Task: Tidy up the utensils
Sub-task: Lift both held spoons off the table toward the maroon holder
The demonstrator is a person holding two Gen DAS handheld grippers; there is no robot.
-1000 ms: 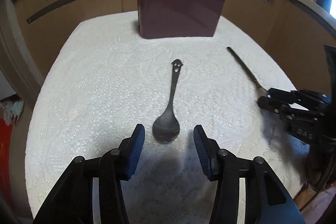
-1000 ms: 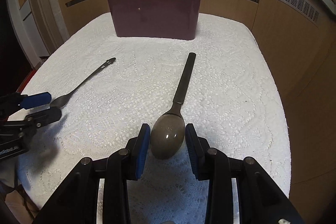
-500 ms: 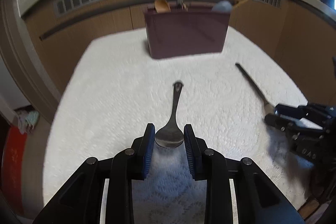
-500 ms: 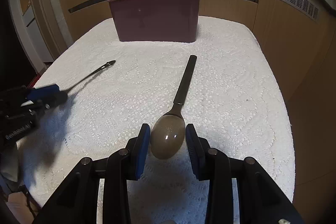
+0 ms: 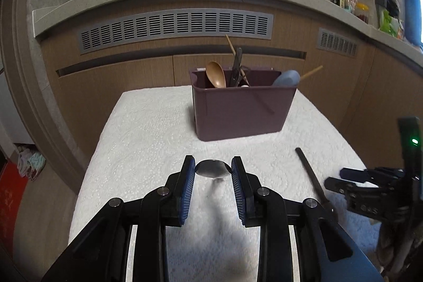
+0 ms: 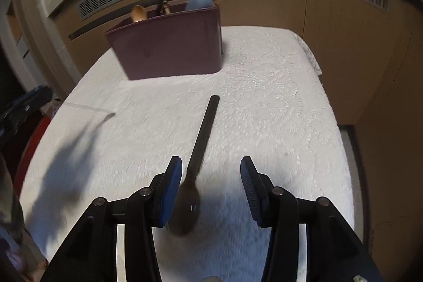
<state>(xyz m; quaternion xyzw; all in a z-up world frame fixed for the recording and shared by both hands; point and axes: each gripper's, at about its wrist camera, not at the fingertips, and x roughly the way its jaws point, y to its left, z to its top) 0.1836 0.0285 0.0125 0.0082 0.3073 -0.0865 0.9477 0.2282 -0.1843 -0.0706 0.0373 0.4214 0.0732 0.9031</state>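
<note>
My left gripper [image 5: 213, 171] is shut on the bowl of a dark metal spoon [image 5: 213, 169] and holds it above the white tablecloth [image 5: 148, 139]; its handle is hidden behind the bowl. My right gripper [image 6: 211, 177] is open, with the bowl of a black-handled spoon [image 6: 202, 139] lying on the cloth between its pads, close to the left pad. This spoon and the right gripper [image 5: 335, 177] also show at the right in the left wrist view. The maroon utensil box [image 5: 243, 107] stands at the far side of the table.
The box [image 6: 169, 46] holds a wooden spoon [image 5: 215, 74], a blue utensil [image 5: 286, 78], chopsticks and a dark utensil. Wooden cabinets with vents stand behind the table. The table edge drops off at the left and right.
My left gripper has closed on the metal spoon and lifted it off the cloth. My right gripper has opened and let go of the black-handled spoon's bowl, which now lies on the cloth.
</note>
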